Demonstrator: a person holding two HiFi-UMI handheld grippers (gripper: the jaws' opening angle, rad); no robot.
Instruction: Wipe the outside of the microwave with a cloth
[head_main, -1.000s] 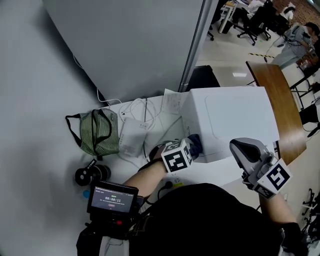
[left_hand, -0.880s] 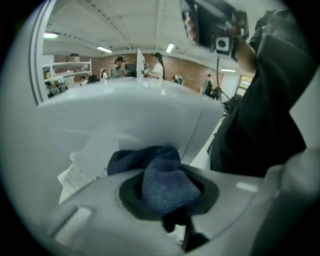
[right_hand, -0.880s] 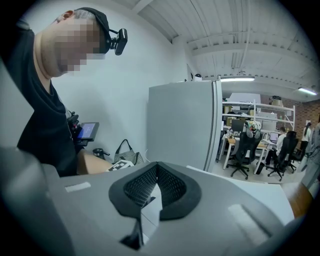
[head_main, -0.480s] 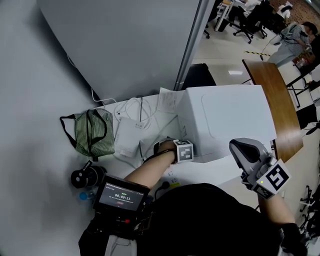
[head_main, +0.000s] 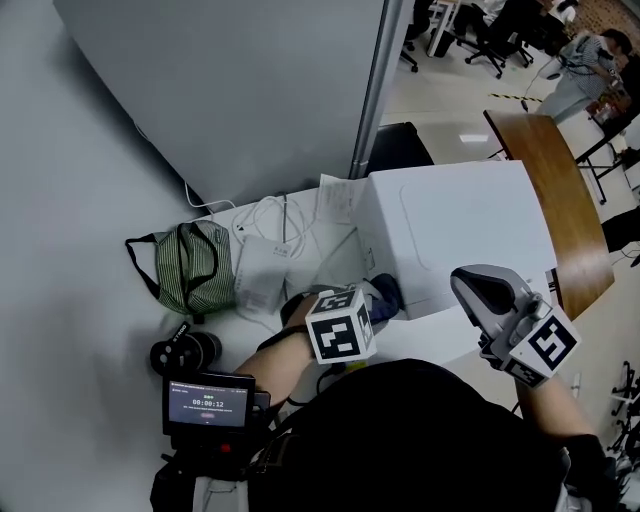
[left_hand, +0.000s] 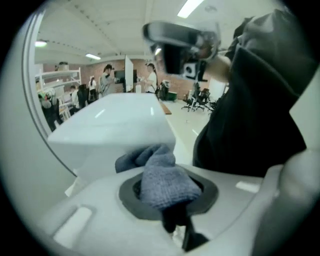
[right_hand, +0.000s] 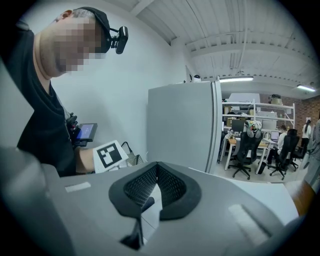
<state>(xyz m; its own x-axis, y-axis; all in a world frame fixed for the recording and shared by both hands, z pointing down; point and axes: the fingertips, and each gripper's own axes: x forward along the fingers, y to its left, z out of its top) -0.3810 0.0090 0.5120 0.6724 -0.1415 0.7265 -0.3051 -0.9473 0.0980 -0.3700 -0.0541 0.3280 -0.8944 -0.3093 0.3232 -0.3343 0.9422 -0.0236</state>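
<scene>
With its jaws pinching the cloth (left_hand: 164, 179), the left gripper (left_hand: 167, 192) meets the microwave (left_hand: 117, 125) just ahead, so wiping seems barely begun, while the right gripper (right_hand: 156, 172) hangs empty, jaws pressed together.

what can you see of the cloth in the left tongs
The cloth is a blue-grey, finely woven rag, soft and bunched into a wad. The left tongs are shut on it, hiding its lower part between them. Its free end bulges forward and folds over to the left, meeting the side wall of the white microwave. In the head view it shows only as a small dark-blue lump beside that wall.
</scene>
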